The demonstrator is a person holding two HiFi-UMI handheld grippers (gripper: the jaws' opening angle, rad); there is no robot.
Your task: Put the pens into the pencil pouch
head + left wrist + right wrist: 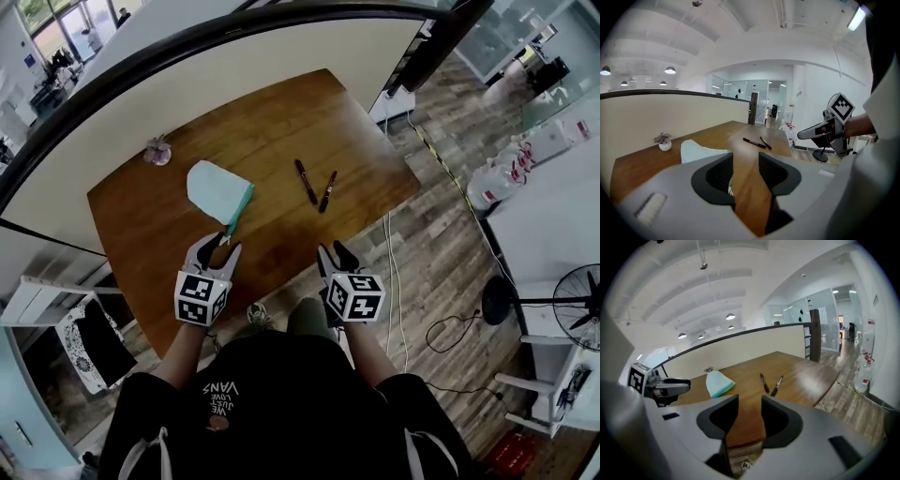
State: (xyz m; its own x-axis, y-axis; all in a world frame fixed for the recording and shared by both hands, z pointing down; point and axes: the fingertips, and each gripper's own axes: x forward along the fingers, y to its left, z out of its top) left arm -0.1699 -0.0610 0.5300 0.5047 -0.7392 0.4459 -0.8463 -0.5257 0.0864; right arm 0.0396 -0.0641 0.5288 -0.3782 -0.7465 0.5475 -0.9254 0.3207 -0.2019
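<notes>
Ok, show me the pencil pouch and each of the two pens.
pencil pouch (216,190), head view, middle of its pale fabric.
pen nearer the pouch (307,181), head view, mid-barrel.
pen farther from the pouch (327,191), head view, mid-barrel.

bright, even indoor light from ceiling lamps (670,70); soft glare on the wooden table (281,122); strong fisheye bending with dark corners.

On the surface (272,122): pouch (218,192) at left; left pen (307,181) and right pen (327,191) close together to its right; plant (157,151) behind the pouch.
</notes>
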